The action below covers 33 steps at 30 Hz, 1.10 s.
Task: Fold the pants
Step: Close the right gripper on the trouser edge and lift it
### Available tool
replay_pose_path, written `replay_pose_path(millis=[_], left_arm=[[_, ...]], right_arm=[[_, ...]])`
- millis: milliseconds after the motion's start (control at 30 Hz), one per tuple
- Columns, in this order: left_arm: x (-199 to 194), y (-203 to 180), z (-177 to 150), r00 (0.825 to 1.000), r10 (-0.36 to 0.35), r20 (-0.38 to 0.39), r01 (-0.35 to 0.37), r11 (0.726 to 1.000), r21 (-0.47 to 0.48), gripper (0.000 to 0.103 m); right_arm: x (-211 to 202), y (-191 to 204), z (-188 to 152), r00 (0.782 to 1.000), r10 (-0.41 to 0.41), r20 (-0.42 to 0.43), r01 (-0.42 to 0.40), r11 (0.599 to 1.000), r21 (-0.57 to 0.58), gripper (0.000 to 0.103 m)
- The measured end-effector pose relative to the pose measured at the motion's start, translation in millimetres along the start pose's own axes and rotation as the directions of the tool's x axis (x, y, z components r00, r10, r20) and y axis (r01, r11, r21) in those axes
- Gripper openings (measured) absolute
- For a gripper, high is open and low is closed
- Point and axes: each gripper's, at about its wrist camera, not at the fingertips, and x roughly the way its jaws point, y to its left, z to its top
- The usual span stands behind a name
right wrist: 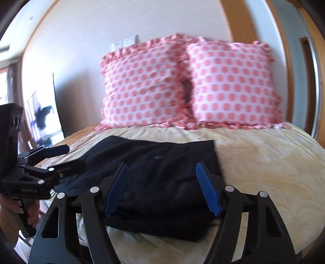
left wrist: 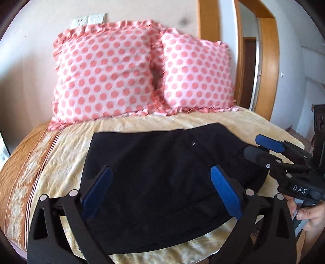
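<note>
Presently: one folded black pants (left wrist: 162, 182) on bed (left wrist: 61, 146); two dotted pillows (left wrist: 105, 75) behind; left gripper (left wrist: 160, 193) and right gripper (right wrist: 162, 188) both splayed wide, holding nothing.

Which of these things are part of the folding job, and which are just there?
Part of the job:
pants
left gripper
right gripper

Just there:
bed
pillows
wall sockets
door frame
</note>
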Motion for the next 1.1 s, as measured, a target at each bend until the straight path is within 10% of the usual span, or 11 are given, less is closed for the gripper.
replay_pose_path(millis=[200,333,600,800,1100], left_arm=[[34.5,28.6,-26.7,0.988,0.043,-0.15,-0.053,0.997,-0.06,0.098],[35.9,36.8,-40.8,0.985,-0.008,-0.173,-0.011,0.994,-0.109,0.097],[11.4,41.1,-43.5,0.995,0.0,-0.098,-0.011,0.994,-0.107,0.101],[11.8,44.1,-46.9,0.993,-0.014,-0.113,0.002,0.994,-0.109,0.101],[13.6,46.2,-47.1,0.992,-0.029,-0.119,0.016,0.994,-0.106,0.101]], right_arm=[[46.5,-0.3,-23.8,0.97,-0.085,-0.227,0.082,0.996,-0.024,0.071],[47.1,3.0,-36.6,0.967,-0.102,-0.234,0.085,0.993,-0.081,0.071],[50.3,-85.1,16.4,0.98,0.059,-0.192,-0.01,0.969,0.245,0.072],[110.1,-149.3,18.3,0.92,0.167,-0.356,0.018,0.886,0.463,0.067],[133.7,-138.9,8.0,0.881,0.223,-0.417,-0.018,0.897,0.442,0.054]])
